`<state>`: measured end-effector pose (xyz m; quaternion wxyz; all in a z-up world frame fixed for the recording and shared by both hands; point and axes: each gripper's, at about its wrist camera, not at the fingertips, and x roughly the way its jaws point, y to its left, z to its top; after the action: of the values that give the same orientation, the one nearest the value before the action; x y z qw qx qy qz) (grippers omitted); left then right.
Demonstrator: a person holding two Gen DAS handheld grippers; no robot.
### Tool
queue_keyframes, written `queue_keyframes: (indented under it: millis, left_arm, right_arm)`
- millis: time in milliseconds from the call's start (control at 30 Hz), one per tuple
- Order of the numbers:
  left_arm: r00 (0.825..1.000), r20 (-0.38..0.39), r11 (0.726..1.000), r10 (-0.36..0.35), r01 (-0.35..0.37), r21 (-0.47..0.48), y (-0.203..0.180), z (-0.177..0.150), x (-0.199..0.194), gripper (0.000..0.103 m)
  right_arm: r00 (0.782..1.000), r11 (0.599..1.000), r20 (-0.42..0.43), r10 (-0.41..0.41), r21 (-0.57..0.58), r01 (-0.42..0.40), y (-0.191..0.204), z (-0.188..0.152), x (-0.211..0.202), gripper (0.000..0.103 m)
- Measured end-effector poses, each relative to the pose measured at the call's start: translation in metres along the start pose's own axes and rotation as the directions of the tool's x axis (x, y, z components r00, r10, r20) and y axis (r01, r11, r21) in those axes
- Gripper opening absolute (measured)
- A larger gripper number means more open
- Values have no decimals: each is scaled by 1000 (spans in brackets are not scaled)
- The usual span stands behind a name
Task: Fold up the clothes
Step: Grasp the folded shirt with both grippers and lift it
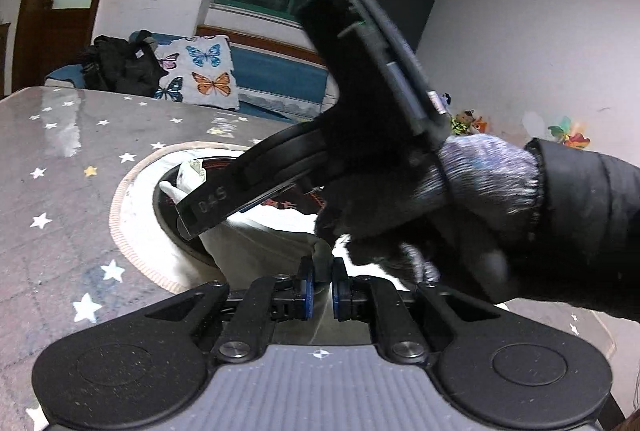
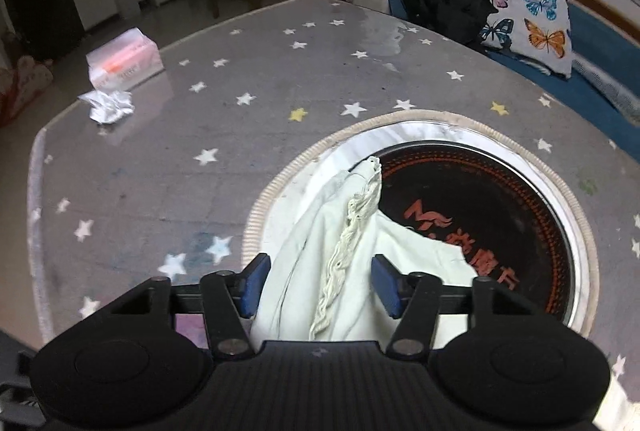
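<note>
The white garment [image 2: 352,271] lies bunched over the round inset hob [image 2: 480,215] in the starred table [image 2: 200,135], the left gripper [image 1: 323,285] pinching its edge to anchor it while the right gripper [image 2: 318,285], jaws spread astride the cloth, seems poised to gather a fold

The garment [image 2: 352,263] was white cloth, bunched into loose vertical folds, with a twisted, frayed white cord [image 2: 352,231] running down its middle. It draped over the near edge of a round black plate with orange lettering [image 2: 480,215], set into the star-patterned bench [image 2: 240,135]. In the left wrist view a fold of the cloth [image 1: 260,243] rose toward the camera.
</note>
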<state>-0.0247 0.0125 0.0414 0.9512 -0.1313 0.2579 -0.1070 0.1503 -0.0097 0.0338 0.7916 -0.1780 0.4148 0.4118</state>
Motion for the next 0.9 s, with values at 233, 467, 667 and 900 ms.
queue_keyframes:
  millis: [233,467,667,900]
  left_arm:
    - [999,-3,999,-38,39,23,-15,5,3,9]
    - [993,-27,990,-115,117,78,-50,9,13,9]
    - [981,-69,971,-183,192,144,-89,10,34,9]
    - [959,-167,946,-230,261,192,-130,-5,69,9]
  right_arm:
    - [996,998,84,-1,67,-4,-18,-12,-17,15]
    - [982,981,186,-31,193,-6,-58,-40,-61,12]
    - [963,952,255,-84,307,2,-101,-77,-103,11]
    - [952,901,269,-146,433,16,-148,-132,-126,11]
